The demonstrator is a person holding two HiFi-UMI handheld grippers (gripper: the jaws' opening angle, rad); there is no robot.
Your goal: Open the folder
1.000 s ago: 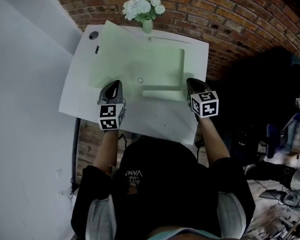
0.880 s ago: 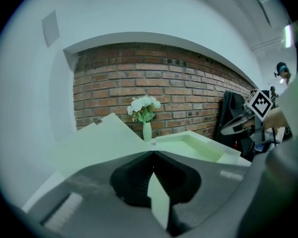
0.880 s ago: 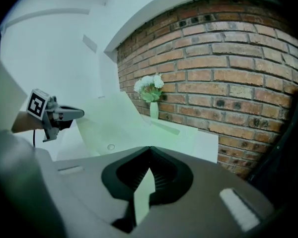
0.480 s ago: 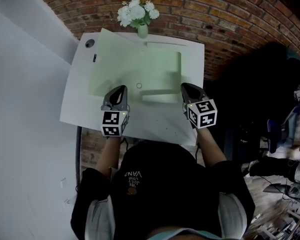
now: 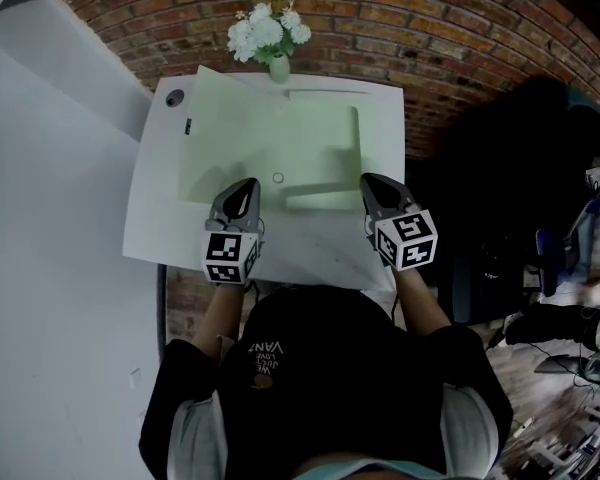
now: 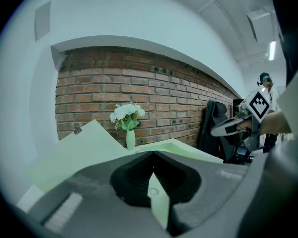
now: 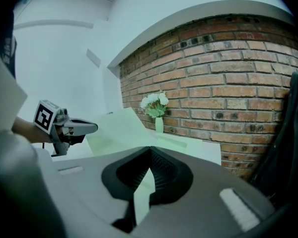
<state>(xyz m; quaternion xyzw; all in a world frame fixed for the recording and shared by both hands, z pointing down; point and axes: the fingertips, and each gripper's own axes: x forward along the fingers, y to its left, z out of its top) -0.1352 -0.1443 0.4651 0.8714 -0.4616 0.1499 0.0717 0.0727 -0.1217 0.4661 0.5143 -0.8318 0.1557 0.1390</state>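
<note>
1. Head view: the pale green folder [image 5: 280,138] lies on the white tabletop [image 5: 150,218] ahead of both grippers. Its long axis runs crosswise from one gripper to the other, and its near edge is at their tips. The left gripper [image 5: 246,186] and the right gripper [image 5: 372,182] both point away from the person toward the brick wall [image 5: 430,38]. A vase of white flowers [image 5: 270,43] stands past the folder's far edge, ahead of the left gripper. A dark round hole [image 5: 174,96] in the tabletop sits ahead and to that gripper's left.

2. Left gripper view: the left gripper [image 6: 152,155] has its jaws together on a sliver of pale green sheet, the folder [image 6: 79,148]. The folder slopes upward ahead and to the left. The vase of white flowers [image 6: 130,139] stands ahead, slightly left. The right gripper [image 6: 238,125] is off to the right, with a black chair [image 6: 216,128] beyond it.

3. Right gripper view: the right gripper [image 7: 150,150] is likewise clamped on a thin strip of the folder [image 7: 119,130]. The folder spreads ahead and leftward toward the left gripper [image 7: 77,128]. The vase of white flowers [image 7: 159,124] stands straight ahead against the brick wall [image 7: 228,83].
</note>
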